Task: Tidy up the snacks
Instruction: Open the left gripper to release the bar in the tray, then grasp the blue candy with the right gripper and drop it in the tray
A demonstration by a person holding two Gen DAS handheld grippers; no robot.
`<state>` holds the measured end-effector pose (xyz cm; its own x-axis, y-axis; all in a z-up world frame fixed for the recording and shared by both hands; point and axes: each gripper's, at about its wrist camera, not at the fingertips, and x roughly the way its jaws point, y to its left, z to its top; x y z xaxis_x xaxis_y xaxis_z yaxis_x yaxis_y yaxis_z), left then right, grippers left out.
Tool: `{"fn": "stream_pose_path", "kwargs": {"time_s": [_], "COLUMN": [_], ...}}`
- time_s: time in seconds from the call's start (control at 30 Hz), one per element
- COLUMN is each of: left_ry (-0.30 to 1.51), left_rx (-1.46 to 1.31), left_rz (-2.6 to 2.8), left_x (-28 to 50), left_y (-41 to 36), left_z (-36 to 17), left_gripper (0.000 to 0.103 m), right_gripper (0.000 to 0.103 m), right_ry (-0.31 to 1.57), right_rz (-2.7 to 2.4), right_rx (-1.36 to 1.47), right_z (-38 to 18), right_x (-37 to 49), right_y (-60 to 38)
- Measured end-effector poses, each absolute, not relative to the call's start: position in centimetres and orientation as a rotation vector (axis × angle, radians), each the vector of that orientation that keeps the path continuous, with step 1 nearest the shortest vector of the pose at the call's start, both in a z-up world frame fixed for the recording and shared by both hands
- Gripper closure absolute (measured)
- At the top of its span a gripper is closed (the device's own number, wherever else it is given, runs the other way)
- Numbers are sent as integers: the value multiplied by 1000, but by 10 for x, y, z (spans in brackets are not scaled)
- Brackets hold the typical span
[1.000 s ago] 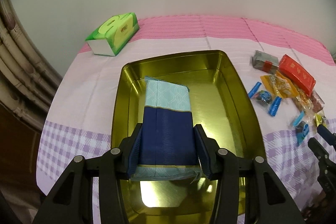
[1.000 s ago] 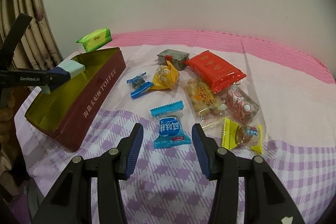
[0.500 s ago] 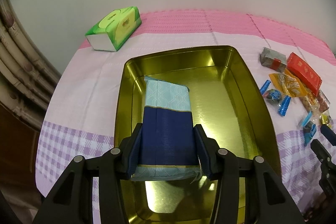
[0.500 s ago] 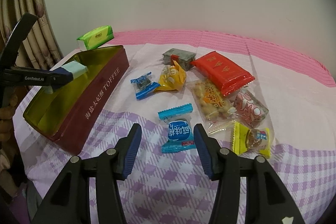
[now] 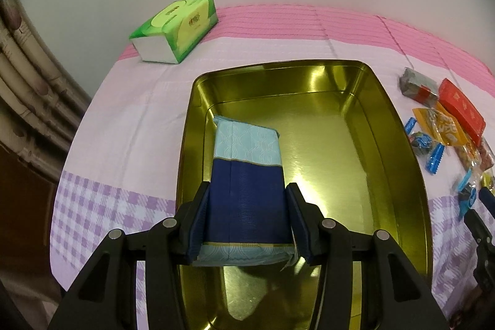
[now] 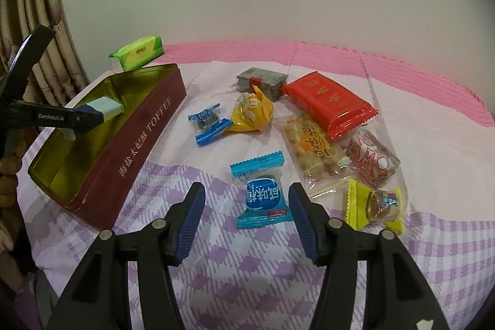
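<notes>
- My left gripper (image 5: 246, 217) squeezes a blue pack (image 5: 247, 175) from both sides. The pack is dark blue with light blue ends.
- I hold the pack over the left side of the gold tin (image 5: 399, 163). From my right camera the pack (image 6: 103, 110) is up in the air, just above the tin's rim (image 6: 145, 126). I cannot tell if its far end touches the bottom.
- The tin has nothing else in it. Its outside is dark red and says TOFFEE.
- My right gripper (image 6: 246, 212) is not holding anything. Its jaws are opening, and the pads touch nothing.
- A blue candy (image 6: 263, 194) lies on the cloth (image 6: 247, 268) right between my right fingers, a bit ahead of the tips.
- A yellow candy (image 6: 376, 203) lies near it on the right.
- Behind them is a clear bag of nuts (image 6: 315, 147), and a pink and white pack (image 6: 371, 158) just beside it.
- A red pack (image 6: 328, 104) lies further back, with a grey pack (image 6: 263, 81) next to it.
- A yellow bag (image 6: 252, 113) and a small blue candy (image 6: 208, 124) lie between the tin and the red pack.
- A green tissue pack (image 5: 176, 28) sits behind the tin, near the wall.
</notes>
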<state>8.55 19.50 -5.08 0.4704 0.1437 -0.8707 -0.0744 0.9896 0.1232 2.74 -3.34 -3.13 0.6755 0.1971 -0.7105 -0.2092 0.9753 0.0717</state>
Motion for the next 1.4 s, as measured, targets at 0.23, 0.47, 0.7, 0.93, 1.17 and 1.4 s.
{"fn": "stream_pose_path", "kwargs": {"time_s": [0.23,0.47,0.7,0.93,1.17,1.4], "left_ry": [1064,1001,940,908,896,910], "left_rx": [48,13,-21,-10,-42,-76], "left_rz": [144,141,157,176,227,324], "left_x": [84,76,72,68,46,4], "left_y": [203,207,215,217,227,250], "left_z": [-46,-25,-6,1,29,39], "left_gripper": [50,40,38,38,38,38], "right_gripper": [48,48,48,65,78,78], "right_ry": [803,810,832,887,851,771], "right_rz": [219,214,216,197,240,460], "right_rx": [-16,-22,-35,-70,-71,-66], "right_z": [-35,-38,-40,-49,-24,35], "right_x": [29,32,46,59,51,61], "right_y": [-33,-33,-33,-28,-14,52]}}
